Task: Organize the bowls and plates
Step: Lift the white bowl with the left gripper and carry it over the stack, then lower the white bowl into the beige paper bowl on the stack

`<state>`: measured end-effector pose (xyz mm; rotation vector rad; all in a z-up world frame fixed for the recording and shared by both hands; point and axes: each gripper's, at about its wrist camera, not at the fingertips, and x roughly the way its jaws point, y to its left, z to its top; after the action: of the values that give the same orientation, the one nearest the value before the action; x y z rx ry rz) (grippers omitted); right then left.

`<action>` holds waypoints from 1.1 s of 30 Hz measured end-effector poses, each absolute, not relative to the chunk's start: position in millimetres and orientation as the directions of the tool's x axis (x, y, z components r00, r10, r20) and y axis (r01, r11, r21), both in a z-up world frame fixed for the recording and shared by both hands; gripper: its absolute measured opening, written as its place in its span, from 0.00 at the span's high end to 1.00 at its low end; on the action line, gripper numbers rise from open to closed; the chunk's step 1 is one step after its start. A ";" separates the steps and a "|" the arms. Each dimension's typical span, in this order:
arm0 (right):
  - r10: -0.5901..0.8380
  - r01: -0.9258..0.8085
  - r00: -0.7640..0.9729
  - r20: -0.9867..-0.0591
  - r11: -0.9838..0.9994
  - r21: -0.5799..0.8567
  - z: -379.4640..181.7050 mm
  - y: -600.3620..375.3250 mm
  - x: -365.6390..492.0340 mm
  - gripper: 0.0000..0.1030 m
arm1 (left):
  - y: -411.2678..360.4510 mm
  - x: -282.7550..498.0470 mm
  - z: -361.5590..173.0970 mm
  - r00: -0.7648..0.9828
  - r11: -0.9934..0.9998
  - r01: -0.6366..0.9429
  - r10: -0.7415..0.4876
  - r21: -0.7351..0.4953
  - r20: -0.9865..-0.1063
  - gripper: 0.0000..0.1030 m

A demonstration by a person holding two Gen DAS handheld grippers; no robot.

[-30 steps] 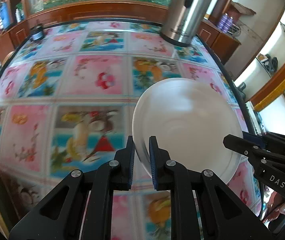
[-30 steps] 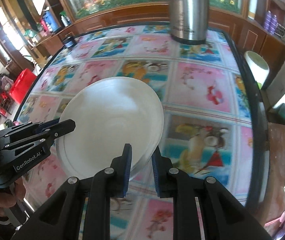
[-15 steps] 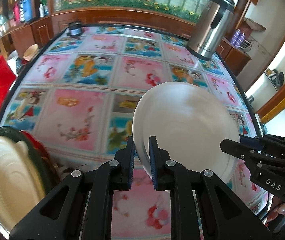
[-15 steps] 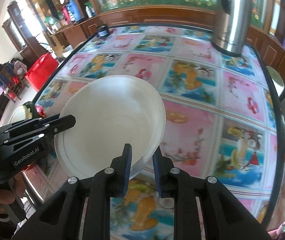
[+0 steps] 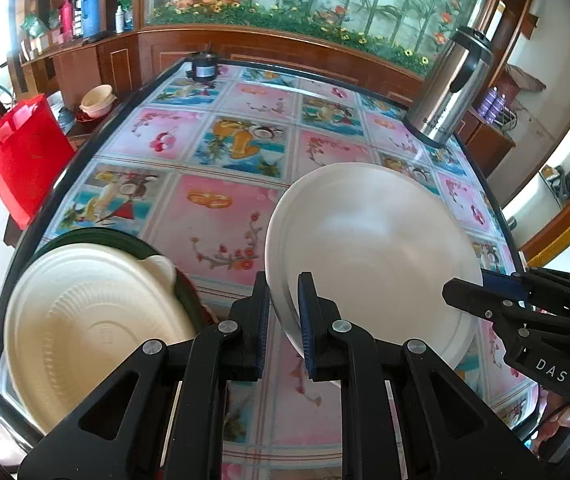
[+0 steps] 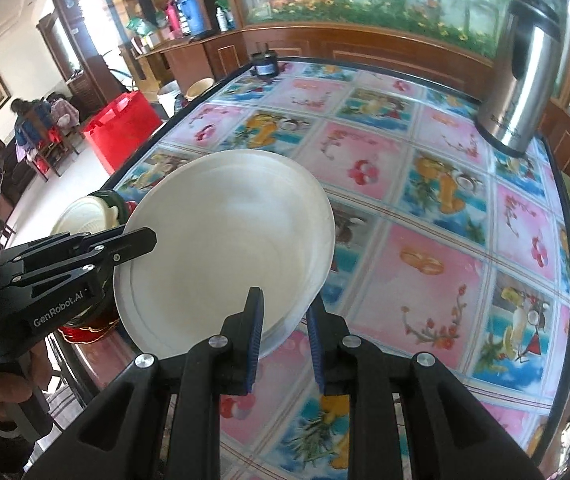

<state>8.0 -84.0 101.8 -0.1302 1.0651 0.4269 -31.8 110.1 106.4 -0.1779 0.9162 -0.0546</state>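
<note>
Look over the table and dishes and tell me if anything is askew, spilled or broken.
Nothing spilled or broken. The white plate is tilted, but only because the left gripper and right gripper clamp its opposite rims in mid-air. The cream plate leans against a dark dish at the table edge.

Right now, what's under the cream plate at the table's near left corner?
Under the cream plate a dark green dish shows along its far edge, with something red lower down. The plate covers the rest, so the stack's count is unclear.
</note>
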 end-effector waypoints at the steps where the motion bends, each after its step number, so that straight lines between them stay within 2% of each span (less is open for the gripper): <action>1: 0.279 -0.407 0.412 -0.867 0.908 0.098 102.8 -80.7 7.8 0.78 | 113.5 -33.7 107.9 0.612 0.984 -0.033 -0.121 -0.178 -0.781 0.87; 33: 0.353 -0.586 0.370 -0.859 0.806 0.078 116.3 32.4 -8.0 0.78 | 221.0 -94.5 125.6 0.657 0.961 -0.192 -0.025 -0.199 -0.753 0.87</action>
<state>-8.0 32.4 116.3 -0.2578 1.0274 0.6108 -94.5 221.0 125.6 -0.2719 0.8511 0.0960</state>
